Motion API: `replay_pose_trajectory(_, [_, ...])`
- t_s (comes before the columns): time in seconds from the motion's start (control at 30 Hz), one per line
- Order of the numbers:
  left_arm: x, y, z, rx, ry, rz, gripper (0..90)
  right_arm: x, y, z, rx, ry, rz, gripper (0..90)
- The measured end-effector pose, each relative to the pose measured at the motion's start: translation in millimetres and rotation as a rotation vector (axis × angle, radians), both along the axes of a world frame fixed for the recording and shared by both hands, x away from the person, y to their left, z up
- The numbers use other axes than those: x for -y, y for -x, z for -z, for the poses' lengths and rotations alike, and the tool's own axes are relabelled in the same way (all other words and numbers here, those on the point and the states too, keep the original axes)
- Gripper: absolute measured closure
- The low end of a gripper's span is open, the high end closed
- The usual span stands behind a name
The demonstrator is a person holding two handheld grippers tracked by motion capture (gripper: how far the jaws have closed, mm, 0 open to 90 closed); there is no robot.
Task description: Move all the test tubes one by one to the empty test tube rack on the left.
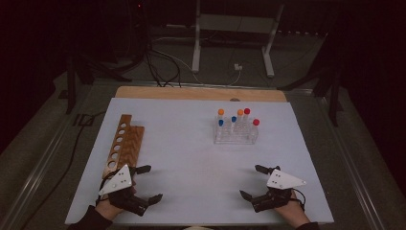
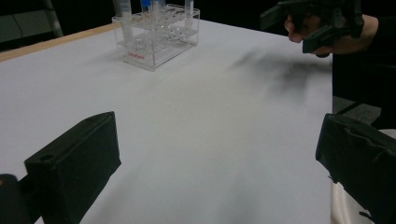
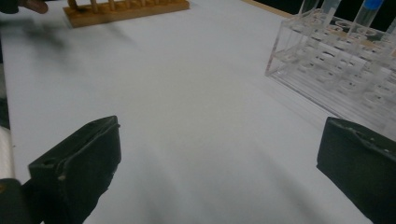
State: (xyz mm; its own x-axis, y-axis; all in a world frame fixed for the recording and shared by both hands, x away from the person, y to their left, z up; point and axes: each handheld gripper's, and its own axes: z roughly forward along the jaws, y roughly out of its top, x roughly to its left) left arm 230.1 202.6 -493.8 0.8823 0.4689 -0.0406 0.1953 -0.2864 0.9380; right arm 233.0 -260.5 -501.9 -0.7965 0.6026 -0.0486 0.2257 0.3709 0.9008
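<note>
Clear plastic test tube rack, marked with small red writing too blurred to be read, is set far back on the white table. Tubes with orange, blue and red caps are held in it. Both the left gripper and right gripper are held wide open with nothing between the jaws, well apart from the rack.

Clear plastic rack upright far right, holding capped tubes; empty wooden rack lying far left.

Lab bench setting, clear tube rack of capped test tubes, wooden rack, white-covered table
</note>
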Motion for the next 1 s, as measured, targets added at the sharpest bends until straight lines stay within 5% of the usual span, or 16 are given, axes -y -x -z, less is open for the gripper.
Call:
replay_pose_trajectory(0.3, [-0.5, 0.3, -0.6, 0.007, 0.002, -0.004, 0.5, -4.8, 2.1, -11.0, -0.055, 0.020, 0.017, 0.0])
replay_pose_trajectory(1.0, [-1.4, 0.2, -1.1, 0.004, 0.010, -0.013, 0.5, -26.0, -7.4, -48.3, 0.000, -0.006, 0.021, 0.0])
